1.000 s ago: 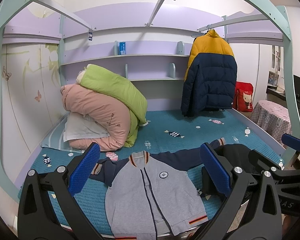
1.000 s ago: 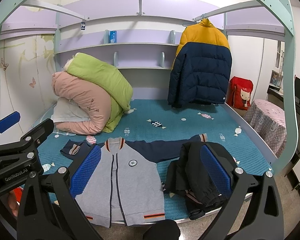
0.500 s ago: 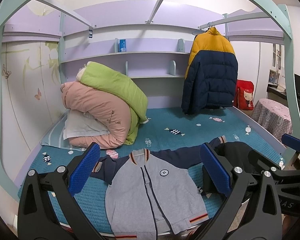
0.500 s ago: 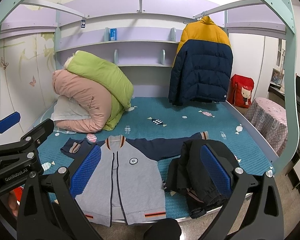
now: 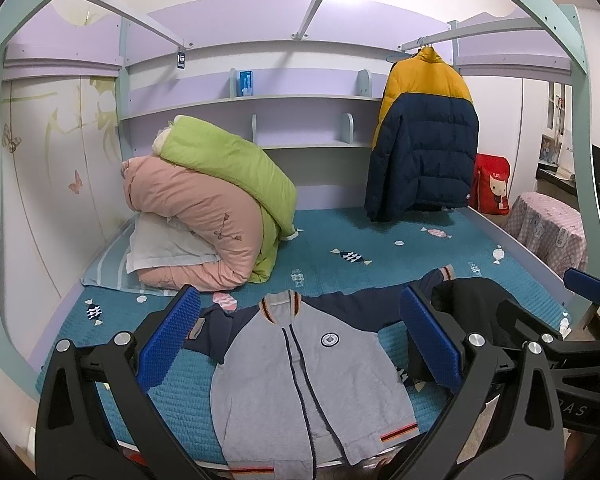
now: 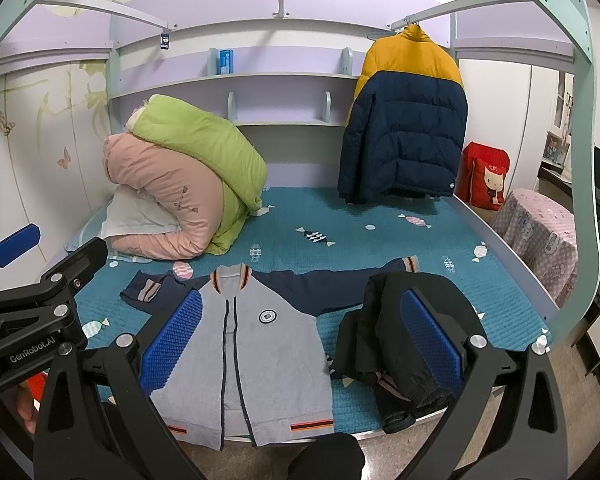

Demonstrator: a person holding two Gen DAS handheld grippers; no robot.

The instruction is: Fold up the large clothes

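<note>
Showing only rightward: black garment's (image 6: 404,332) hem

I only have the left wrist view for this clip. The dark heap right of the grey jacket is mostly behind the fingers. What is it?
Observer: In the right wrist view it is a crumpled black garment, beside the grey jacket at the front edge of the teal bedspread.
Operator: Is the right gripper holding it?
Observer: No, the right gripper is open, pads wide apart, grasping nothing.
Operator: And the sleeve behind my left pad?
Observer: Bent, its striped cuff flat on the teal bedspread.
</note>
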